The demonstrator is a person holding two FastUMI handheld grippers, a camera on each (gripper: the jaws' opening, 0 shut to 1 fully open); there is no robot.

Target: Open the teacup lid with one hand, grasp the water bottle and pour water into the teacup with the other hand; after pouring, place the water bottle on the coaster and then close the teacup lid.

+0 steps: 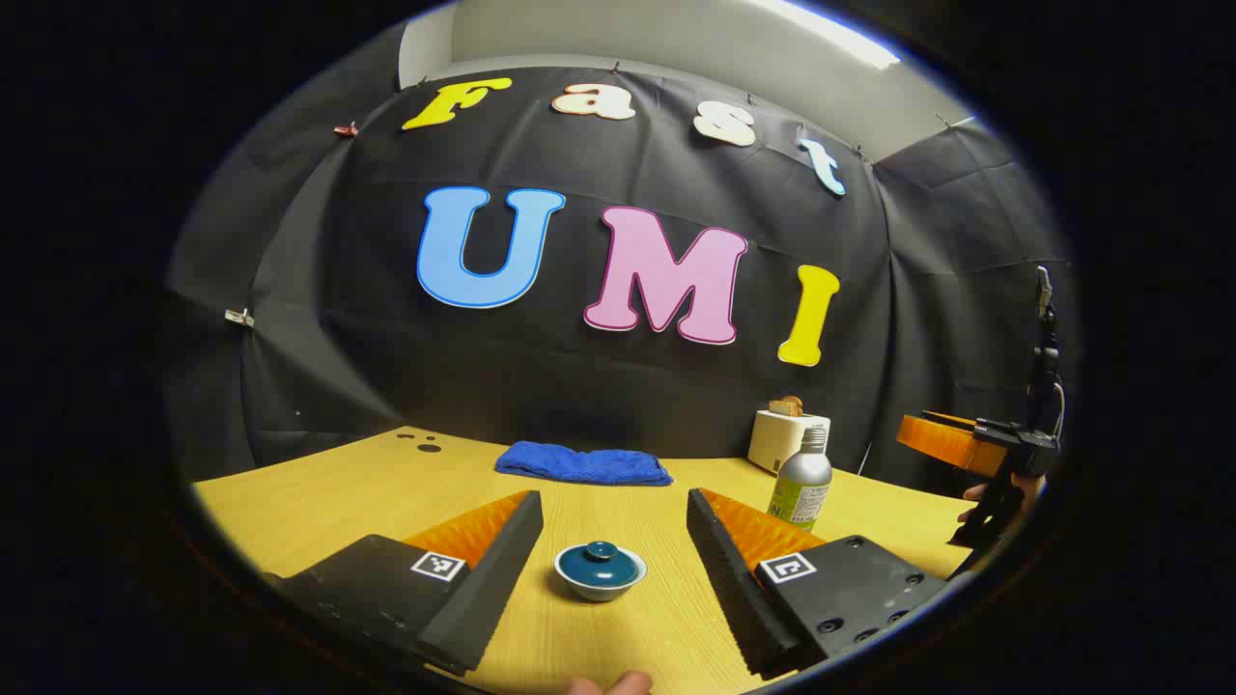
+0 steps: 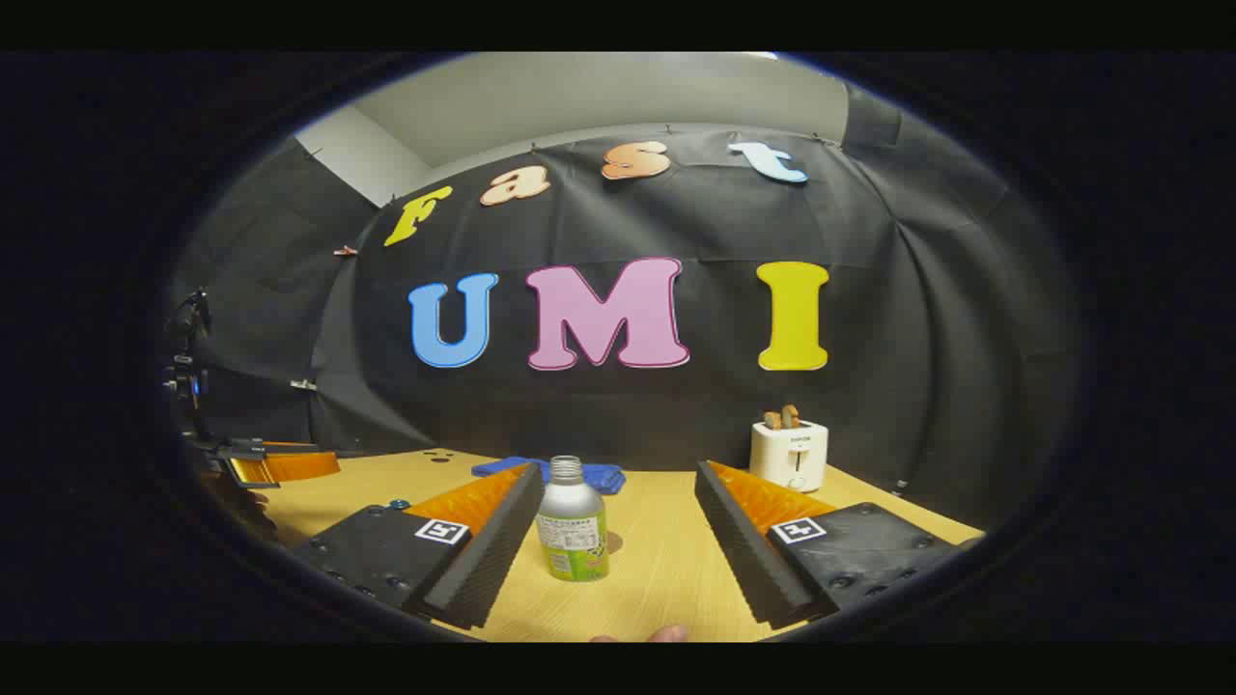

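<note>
A white teacup with a dark blue knobbed lid (image 1: 600, 568) stands on the wooden table (image 1: 338, 492). It sits in the gap between the wide-apart fingers of my left gripper (image 1: 615, 502), which is open and touches nothing. The lid is on the cup. A silver water bottle with a green label (image 1: 801, 480) stands upright to the cup's right. In the right gripper view the bottle (image 2: 572, 521) stands between the spread fingers of my right gripper (image 2: 618, 475), close to the left finger, which is open and apart from it. The lid's knob (image 2: 398, 503) peeks over that finger.
A folded blue towel (image 1: 582, 465) lies near the back wall, and a white toaster (image 1: 784, 439) with bread in it stands at the back right (image 2: 790, 454). The right gripper (image 1: 975, 454), held by a hand, hovers beyond the bottle; the left gripper (image 2: 275, 466) appears at the far left.
</note>
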